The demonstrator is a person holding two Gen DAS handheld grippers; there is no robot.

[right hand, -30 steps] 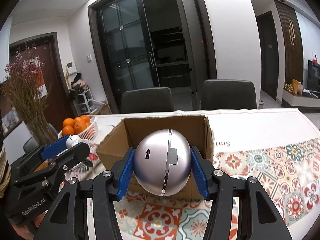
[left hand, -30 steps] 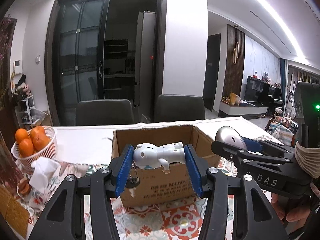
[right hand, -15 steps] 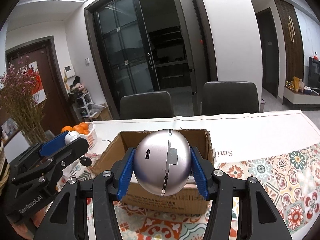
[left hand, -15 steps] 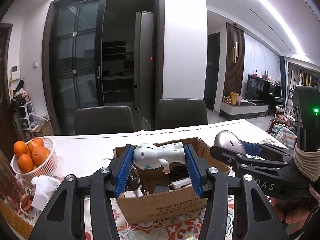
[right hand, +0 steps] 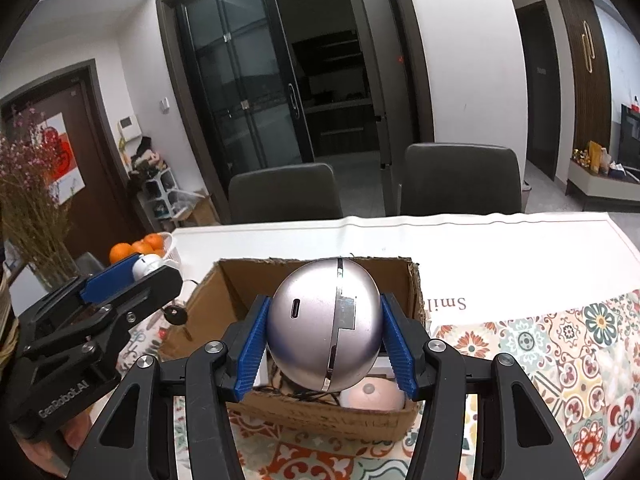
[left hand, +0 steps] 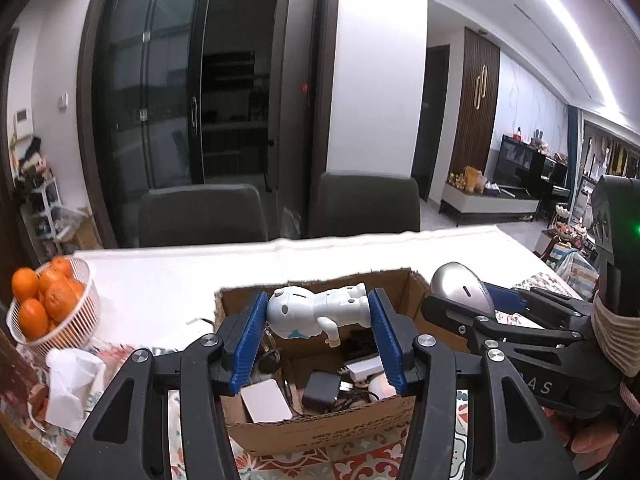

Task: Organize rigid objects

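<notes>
My left gripper (left hand: 318, 338) is shut on a white toy figure (left hand: 316, 314) lying sideways, with a key ring hanging from it, held above the open cardboard box (left hand: 320, 424). My right gripper (right hand: 326, 346) is shut on a silver egg-shaped device (right hand: 324, 330), held above the same box (right hand: 224, 304). The box holds a white power bank (left hand: 266, 402), a black charger (left hand: 322, 390), cables and a pink round item (right hand: 372, 398). The right gripper also shows in the left wrist view (left hand: 472, 304), to the right of the toy; the left gripper also shows in the right wrist view (right hand: 132, 276).
A white basket of oranges (left hand: 48, 304) stands at the left, with crumpled tissue (left hand: 72, 384) in front of it. Dried flowers (right hand: 28, 208) stand at the far left. Two dark chairs (left hand: 200, 220) stand behind the table. A patterned tablecloth (right hand: 560, 344) covers the near table.
Both grippers have risen and tipped down over the box with their objects still held. The inside of the box has come into view.
</notes>
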